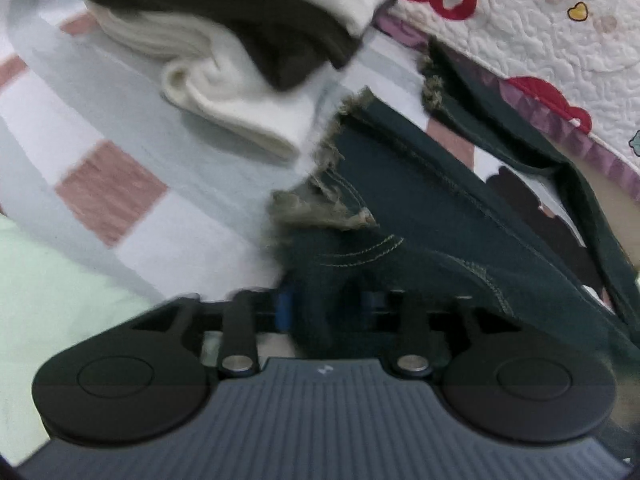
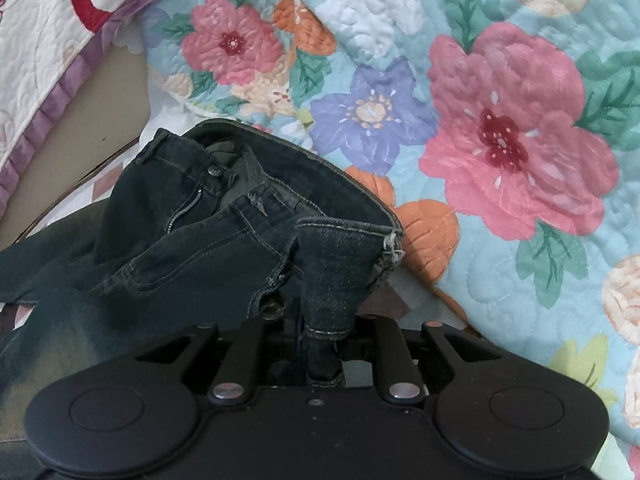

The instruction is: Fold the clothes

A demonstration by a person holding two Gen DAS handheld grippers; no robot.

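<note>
Starting with the left wrist view: the left gripper (image 1: 324,312) has its tongs pressed together on a fold of the dark jeans (image 1: 420,220) near the frayed leg hems (image 1: 320,204). From the pinch the legs run up and to the right across the checked bedsheet (image 1: 112,184), one leg reaching the edge of a white quilt with red bears (image 1: 560,52). A stack of folded clothes (image 1: 224,28), white and dark brown layers, lies on the sheet beyond the hems, just beside them. The picture is motion-blurred, so finer contact cannot be judged.

Right wrist view: the right gripper (image 2: 320,344) has its tongs pinched on a strip of the jeans (image 2: 200,248) at the waistband (image 2: 344,240). The waist end is bunched directly ahead of the gripper, fly open, with the button (image 2: 215,171) and zipper (image 2: 186,212) visible. This end rests partly on a floral quilt (image 2: 500,120), which fills the right and upper area. The white bear quilt (image 2: 36,60) lies at upper left, its purple frilled border facing the jeans.
</note>
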